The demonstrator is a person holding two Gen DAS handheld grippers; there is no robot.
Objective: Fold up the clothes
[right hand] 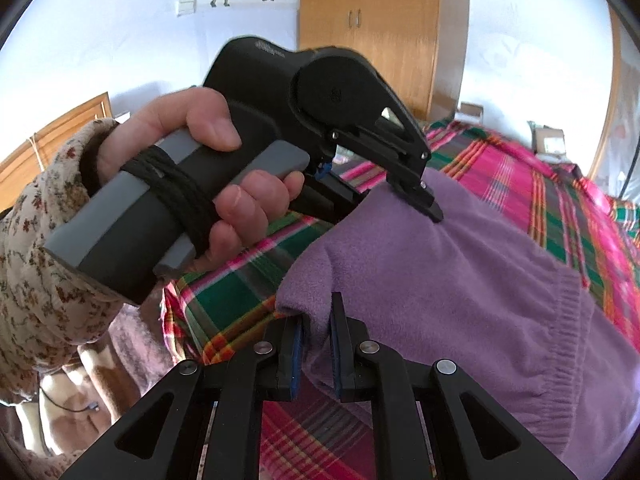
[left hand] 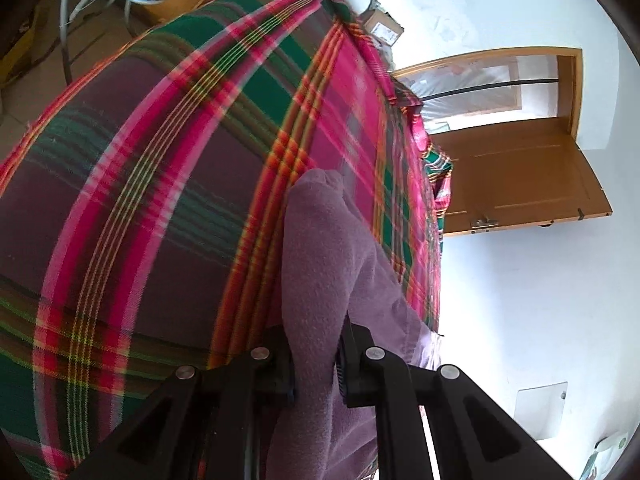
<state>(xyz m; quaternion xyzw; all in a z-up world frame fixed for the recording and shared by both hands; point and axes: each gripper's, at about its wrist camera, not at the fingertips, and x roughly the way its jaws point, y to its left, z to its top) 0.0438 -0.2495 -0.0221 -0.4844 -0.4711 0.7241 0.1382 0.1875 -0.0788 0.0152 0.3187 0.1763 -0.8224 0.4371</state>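
A purple fleece sweater (right hand: pixel 460 272) lies on a plaid bedspread (right hand: pixel 240 292) of pink, green and maroon. My right gripper (right hand: pixel 316 320) is shut on the sweater's near edge, fabric pinched between its black fingers. In the right wrist view, a hand in a floral sleeve holds my left gripper (right hand: pixel 436 214), whose tips press into the sweater further back. From the left wrist, my left gripper (left hand: pixel 316 344) is shut on a bunched fold of the purple sweater (left hand: pixel 320 248), which rises between the fingers over the plaid bedspread (left hand: pixel 160 180).
An open wooden door (left hand: pixel 520 176) and white wall lie beyond the bed's far edge. A wooden wardrobe (right hand: pixel 368 28) stands against the back wall. A pale blanket (right hand: pixel 120 344) hangs below the bed's left side. A cardboard box (left hand: pixel 382 24) sits past the bed.
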